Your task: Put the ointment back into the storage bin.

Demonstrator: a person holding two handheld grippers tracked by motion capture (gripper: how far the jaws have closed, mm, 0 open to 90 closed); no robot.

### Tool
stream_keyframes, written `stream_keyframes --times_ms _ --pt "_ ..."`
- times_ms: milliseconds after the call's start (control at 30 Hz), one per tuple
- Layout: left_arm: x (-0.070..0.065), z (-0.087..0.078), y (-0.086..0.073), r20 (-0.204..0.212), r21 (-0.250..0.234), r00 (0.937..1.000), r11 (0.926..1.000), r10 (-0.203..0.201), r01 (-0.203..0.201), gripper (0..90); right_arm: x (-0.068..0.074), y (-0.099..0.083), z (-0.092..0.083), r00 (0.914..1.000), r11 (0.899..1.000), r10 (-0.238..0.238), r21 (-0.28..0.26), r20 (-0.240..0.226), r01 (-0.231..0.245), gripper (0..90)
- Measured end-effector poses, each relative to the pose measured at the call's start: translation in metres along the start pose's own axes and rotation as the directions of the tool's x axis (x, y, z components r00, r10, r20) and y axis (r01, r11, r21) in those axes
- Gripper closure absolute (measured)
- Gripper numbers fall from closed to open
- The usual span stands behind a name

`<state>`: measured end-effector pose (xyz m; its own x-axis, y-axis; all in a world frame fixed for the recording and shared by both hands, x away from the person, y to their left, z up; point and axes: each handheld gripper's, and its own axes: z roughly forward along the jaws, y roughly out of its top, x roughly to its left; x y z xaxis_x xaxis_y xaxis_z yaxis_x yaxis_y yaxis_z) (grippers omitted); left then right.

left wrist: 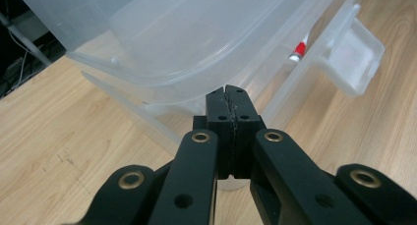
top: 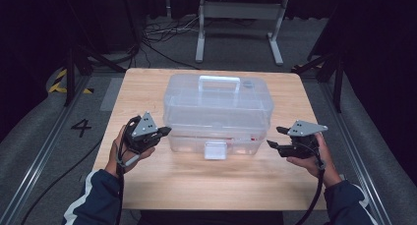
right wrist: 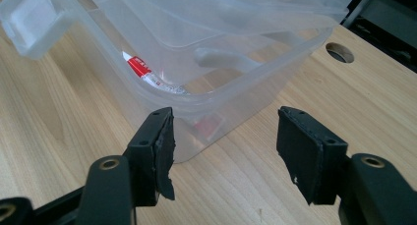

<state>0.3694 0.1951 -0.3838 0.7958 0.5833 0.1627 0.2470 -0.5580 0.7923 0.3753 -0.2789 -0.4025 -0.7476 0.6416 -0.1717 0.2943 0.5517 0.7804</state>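
Observation:
A clear plastic box (top: 189, 143) with a handled lid (top: 219, 99) stands mid-table. The lid (left wrist: 162, 38) sits raised and askew above the base rim (left wrist: 123, 104). My left gripper (top: 164, 131) is at the box's front left corner, its jaws shut on the lid's rim (left wrist: 230, 93). On the other side, my right gripper (top: 274, 136) is open just off the front right corner (right wrist: 223, 146), nothing between its pads. A red and white tube (right wrist: 142, 70) lies inside the base. The front latch (top: 215, 150) hangs loose.
The wooden table (top: 196, 185) has bare room in front of the box and at both sides. A round hole (right wrist: 340, 52) is cut in the tabletop beyond the box's corner. Cables and a white frame (top: 241, 11) stand on the floor behind.

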Motion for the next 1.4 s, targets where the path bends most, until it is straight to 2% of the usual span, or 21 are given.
stream_keyframes --times_ms 300,700,967,1067,1400 --pt "-0.002 0.005 -0.005 0.010 0.026 0.9999 0.9996 0.009 -0.009 90.0 0.000 -0.001 0.001 1.0000 1.000 0.000 0.005 -0.002 0.000 39.9" --pt "-0.004 0.006 -0.010 0.016 0.041 0.9999 0.9991 0.001 -0.002 90.0 0.000 -0.002 -0.001 0.9997 1.000 0.016 -0.012 0.015 -0.016 41.0" --pt "-0.005 0.007 -0.015 0.029 0.068 0.9996 0.9977 -0.003 0.001 90.0 0.003 -0.002 0.003 1.0000 1.000 0.006 0.005 0.003 -0.006 40.9" --pt "-0.006 0.008 -0.017 0.030 0.088 0.9995 0.9961 0.009 -0.012 90.0 0.003 -0.002 0.005 1.0000 1.000 0.002 0.013 -0.003 -0.002 40.9" --pt "-0.006 0.009 -0.020 0.035 0.088 0.9993 0.9959 0.015 -0.018 89.9 0.006 -0.002 0.008 0.9995 0.999 -0.013 0.030 -0.028 0.014 40.5"
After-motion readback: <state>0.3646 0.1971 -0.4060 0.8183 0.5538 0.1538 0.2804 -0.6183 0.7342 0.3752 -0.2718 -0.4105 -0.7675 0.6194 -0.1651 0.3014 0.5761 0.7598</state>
